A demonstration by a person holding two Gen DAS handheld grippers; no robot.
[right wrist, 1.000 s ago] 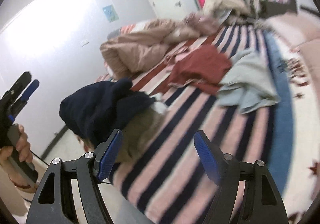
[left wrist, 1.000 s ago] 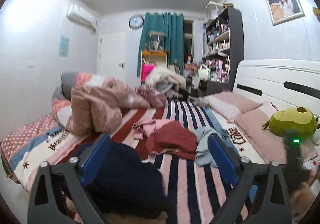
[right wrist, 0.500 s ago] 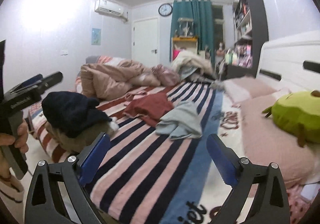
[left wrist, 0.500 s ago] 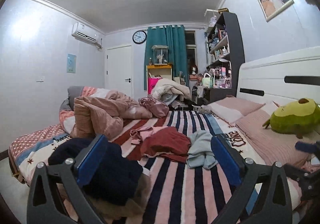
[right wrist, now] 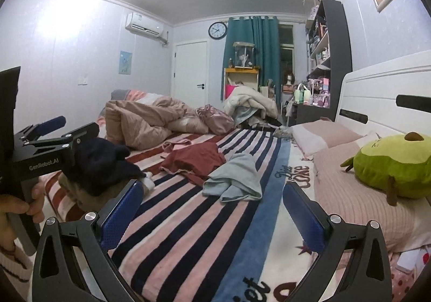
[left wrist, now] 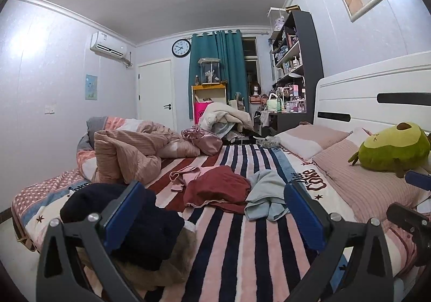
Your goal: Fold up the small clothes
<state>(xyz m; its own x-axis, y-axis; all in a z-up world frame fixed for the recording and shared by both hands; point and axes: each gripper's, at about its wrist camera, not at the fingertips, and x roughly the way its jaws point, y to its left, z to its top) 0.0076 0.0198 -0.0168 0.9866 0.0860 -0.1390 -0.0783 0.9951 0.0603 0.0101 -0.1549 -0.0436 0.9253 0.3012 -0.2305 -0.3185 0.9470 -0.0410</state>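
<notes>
Small clothes lie loose on the striped bed: a dark red garment [left wrist: 216,188] [right wrist: 196,160], a light blue one [left wrist: 265,195] [right wrist: 234,179] to its right and a pink one [left wrist: 183,176] [right wrist: 176,144] behind it. A dark navy garment [left wrist: 126,218] [right wrist: 98,164] sits on a tan pile at the bed's near left corner. My left gripper [left wrist: 212,217] is open and empty, held above the near bed edge. My right gripper [right wrist: 211,217] is open and empty, to the right of the left one, which shows at the left edge of the right wrist view [right wrist: 58,126].
A crumpled pink duvet [left wrist: 126,153] fills the far left of the bed. Pink pillows [left wrist: 312,140] and a green avocado plush [left wrist: 393,148] lie along the white headboard [left wrist: 377,97] on the right. Shelves [left wrist: 293,59] and clutter stand at the far end.
Both grippers have tilted up and drawn back from the bed, so the views now look level down the room. The clothes have not moved.
</notes>
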